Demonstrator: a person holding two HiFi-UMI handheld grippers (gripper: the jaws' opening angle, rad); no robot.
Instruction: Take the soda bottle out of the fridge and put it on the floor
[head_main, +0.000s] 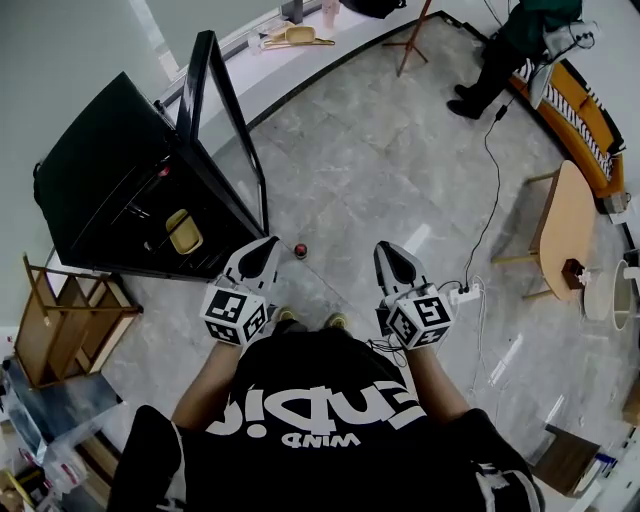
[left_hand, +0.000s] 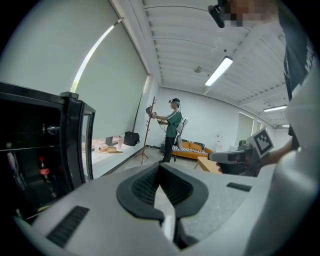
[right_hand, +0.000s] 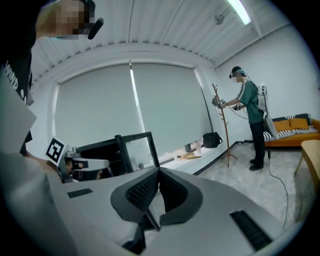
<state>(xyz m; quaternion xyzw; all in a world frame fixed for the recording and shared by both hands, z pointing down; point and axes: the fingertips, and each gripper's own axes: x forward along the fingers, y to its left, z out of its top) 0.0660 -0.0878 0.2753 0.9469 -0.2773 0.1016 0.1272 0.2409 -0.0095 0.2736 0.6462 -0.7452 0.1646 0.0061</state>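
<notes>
the left gripper (head_main: 268, 245) and right gripper (head_main: 386, 250) are both pressed together and empty, with a red-capped bottle (head_main: 300, 250) on the floor just right of the open fridge (head_main: 100, 170).

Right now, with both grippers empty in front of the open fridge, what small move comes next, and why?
Probably open the left gripper and swing it left toward the fridge. Its jaws are shut on nothing, the glass door already stands open, and the soda bottle stands on a shelf inside, off to that gripper's left.
</notes>
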